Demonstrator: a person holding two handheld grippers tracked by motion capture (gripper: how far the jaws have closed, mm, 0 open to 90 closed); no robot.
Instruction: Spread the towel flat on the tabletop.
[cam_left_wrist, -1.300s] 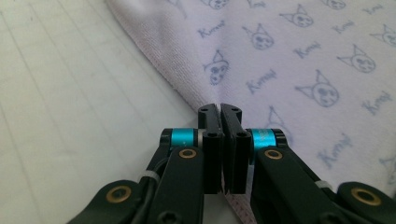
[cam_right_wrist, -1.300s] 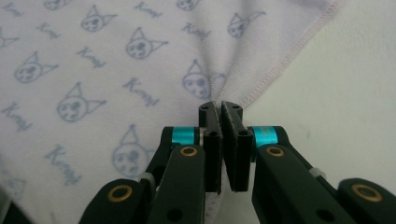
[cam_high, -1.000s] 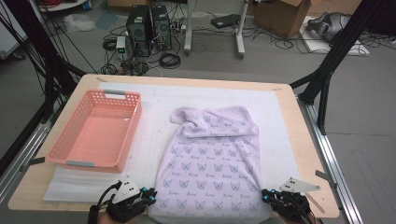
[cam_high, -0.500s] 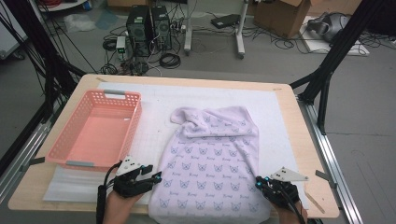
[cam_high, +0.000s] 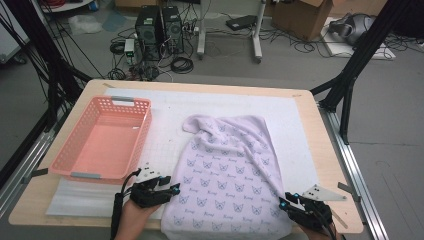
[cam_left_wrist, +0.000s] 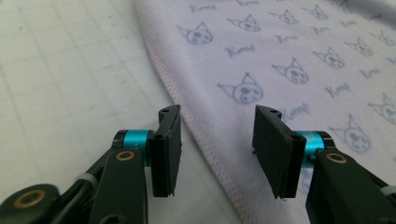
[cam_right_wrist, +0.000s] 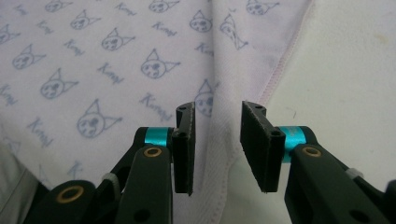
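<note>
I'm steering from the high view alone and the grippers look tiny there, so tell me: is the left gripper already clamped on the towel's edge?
Observer: No. The left gripper has jaws apart; they have just been closing a little, with the hem of the lilac cat-print towel lying between them, not pinched.
Operator: And the right one?
Observer: The right gripper has just been opening; its jaws stand apart over a raised fold of the towel near the hem.
Operator: What's beside each hem?
Observer: The white gridded mat, bare on the outer side of both grippers.
</note>
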